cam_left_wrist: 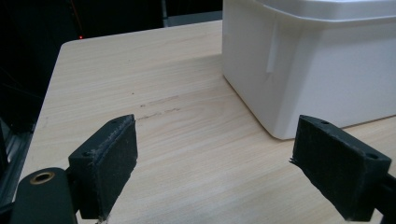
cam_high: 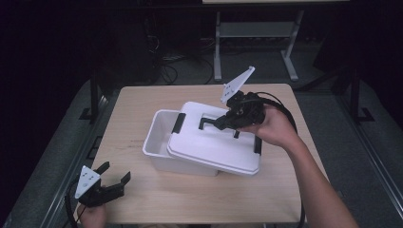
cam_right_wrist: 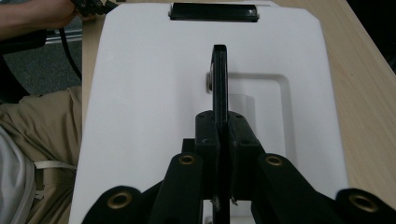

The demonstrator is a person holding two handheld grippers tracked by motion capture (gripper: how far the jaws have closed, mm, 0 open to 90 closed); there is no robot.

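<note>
The right gripper [cam_high: 227, 121] is pinched tight on the black handle [cam_right_wrist: 219, 79] in the middle of the white lid [cam_high: 214, 140], which is probably the easiest spot to drag it from. The lid sits skewed on the white box [cam_high: 159, 142], shoved toward the right edge of the surface [cam_high: 142, 199], so the box's left end is uncovered. One black latch [cam_high: 178, 122] lies at the lid's far-left end. The left gripper [cam_high: 116, 178] hangs at the near-left corner of the surface with its jaws spread and nothing between them, pointing at the box, likely parked there to steady it if needed.
</note>
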